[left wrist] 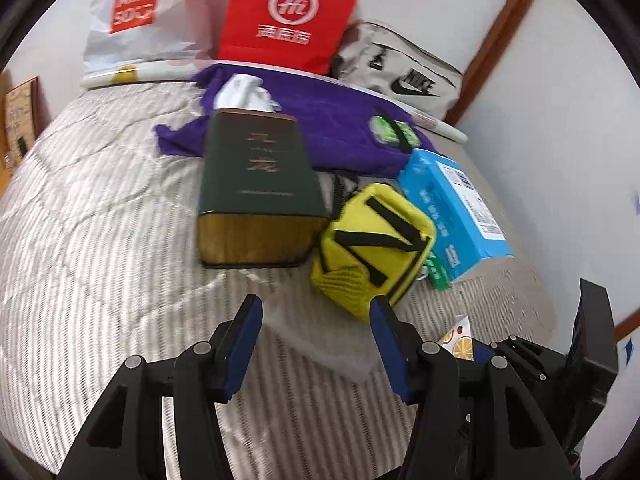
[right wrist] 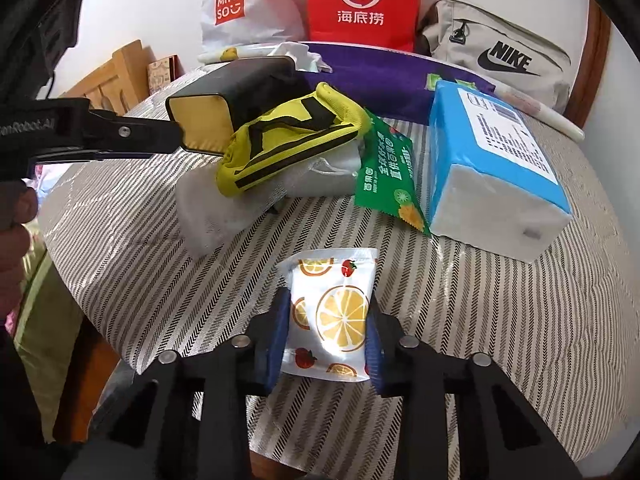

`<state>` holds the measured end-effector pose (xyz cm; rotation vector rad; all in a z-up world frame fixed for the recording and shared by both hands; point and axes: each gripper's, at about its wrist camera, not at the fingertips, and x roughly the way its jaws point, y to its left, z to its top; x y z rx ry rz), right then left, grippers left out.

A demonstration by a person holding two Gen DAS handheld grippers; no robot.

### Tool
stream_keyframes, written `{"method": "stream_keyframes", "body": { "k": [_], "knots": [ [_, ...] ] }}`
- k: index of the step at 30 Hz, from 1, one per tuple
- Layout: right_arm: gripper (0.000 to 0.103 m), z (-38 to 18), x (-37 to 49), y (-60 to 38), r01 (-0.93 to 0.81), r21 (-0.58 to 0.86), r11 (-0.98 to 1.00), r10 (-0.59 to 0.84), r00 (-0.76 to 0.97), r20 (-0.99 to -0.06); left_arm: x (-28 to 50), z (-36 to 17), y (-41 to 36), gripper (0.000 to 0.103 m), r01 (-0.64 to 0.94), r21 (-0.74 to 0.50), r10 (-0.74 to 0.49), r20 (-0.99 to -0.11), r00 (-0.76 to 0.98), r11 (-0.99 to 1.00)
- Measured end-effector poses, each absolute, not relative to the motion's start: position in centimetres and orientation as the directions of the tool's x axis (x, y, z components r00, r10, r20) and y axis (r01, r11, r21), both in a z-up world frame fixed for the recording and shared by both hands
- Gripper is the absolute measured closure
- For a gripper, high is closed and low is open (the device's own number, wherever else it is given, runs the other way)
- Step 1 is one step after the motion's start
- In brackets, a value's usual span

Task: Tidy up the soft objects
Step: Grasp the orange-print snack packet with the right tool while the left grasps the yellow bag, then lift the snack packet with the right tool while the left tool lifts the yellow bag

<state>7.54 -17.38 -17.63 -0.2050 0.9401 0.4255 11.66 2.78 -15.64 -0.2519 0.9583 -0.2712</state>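
My right gripper (right wrist: 326, 340) is shut on a white packet (right wrist: 340, 312) printed with lemon slices and strawberries; both blue pads press its sides just above the striped cover. In the left wrist view, my left gripper (left wrist: 316, 320) stands open over a translucent white soft pack (left wrist: 320, 344), which lies on the cover between and below the fingers without touching them. That soft pack (right wrist: 208, 208) sits partly under a yellow pouch with black straps (right wrist: 292, 136). The left gripper's black arm (right wrist: 120, 136) reaches in from the left.
A dark green tissue box (left wrist: 256, 184), a blue tissue pack (right wrist: 500, 168) and a green snack packet (right wrist: 388, 172) crowd the middle. Purple cloth (left wrist: 340, 128), a red bag (right wrist: 360, 0), a Miniso bag (right wrist: 240, 4) and a Nike bag (right wrist: 500, 56) line the back wall.
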Motion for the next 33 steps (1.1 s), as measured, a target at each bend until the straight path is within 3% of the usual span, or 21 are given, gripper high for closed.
{"method": "stream_keyframes", "body": {
  "k": [13, 18, 20, 22, 27, 33],
  "knots": [
    [0.073, -16.4, 8.7, -22.7, -0.348, 0.034, 0.937, 0.235, 0.555, -0.798, 15.1, -18.7, 0.0, 0.051, 0.028, -0.392, -0.347, -0.776, 0.527, 0.92],
    [0.073, -16.7, 9.0, -23.4, -0.334, 0.044, 0.941, 0.235, 0.556, -0.797, 15.5, -18.8, 0.0, 0.066, 0.027, -0.4, -0.35, -0.763, 0.543, 0.916],
    [0.073, -16.8, 9.1, -23.5, -0.331, 0.047, 0.942, 0.235, 0.557, -0.796, 15.6, -18.7, 0.1, 0.081, 0.049, -0.395, -0.356, -0.76, 0.545, 0.918],
    [0.073, -16.8, 9.1, -23.5, -0.331, 0.045, 0.943, 0.234, 0.557, -0.797, 15.4, -18.2, 0.5, 0.086, 0.06, -0.419, -0.381, -0.746, 0.546, 0.906],
    [0.073, -16.5, 8.9, -23.7, -0.323, 0.034, 0.946, 0.224, 0.57, -0.791, 14.0, -15.3, 0.6, 0.089, 0.12, -0.42, -0.403, -0.695, 0.595, 0.9],
    [0.073, -15.9, 8.6, -24.2, -0.31, 0.02, 0.951, 0.208, 0.588, -0.782, 12.0, -14.2, 1.7, 0.089, 0.119, -0.374, -0.367, -0.71, 0.601, 0.92]
  ]
}}
